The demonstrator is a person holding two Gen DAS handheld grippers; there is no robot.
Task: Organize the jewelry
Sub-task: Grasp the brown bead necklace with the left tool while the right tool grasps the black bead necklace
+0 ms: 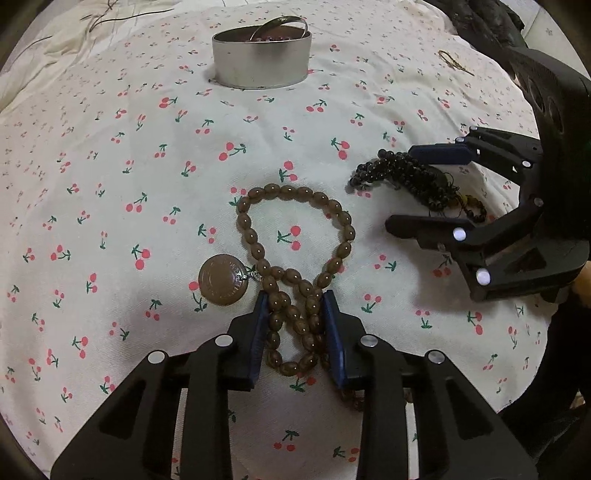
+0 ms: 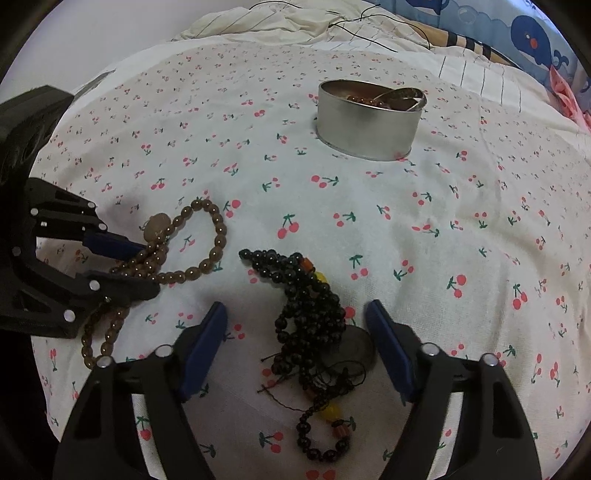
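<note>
Bedsheet [image 1: 110,166]: soft woven cloth, matt, cherry print. Tin [image 1: 260,59]: brushed metal, dull sheen, smooth wall. Bangle [image 1: 280,24] inside tin: polished metal, glossy. Brown bead strand [image 1: 295,236]: glossy, translucent, smooth, perhaps resin or glass. Round pendant [image 1: 221,279]: matt brown, embossed. Black bead strand [image 2: 306,306]: shiny, knotted cord ends frayed. Left gripper [image 1: 295,299]: matt black plastic body; fingers [image 1: 334,332] faced in blue pads, steel pins.
</note>
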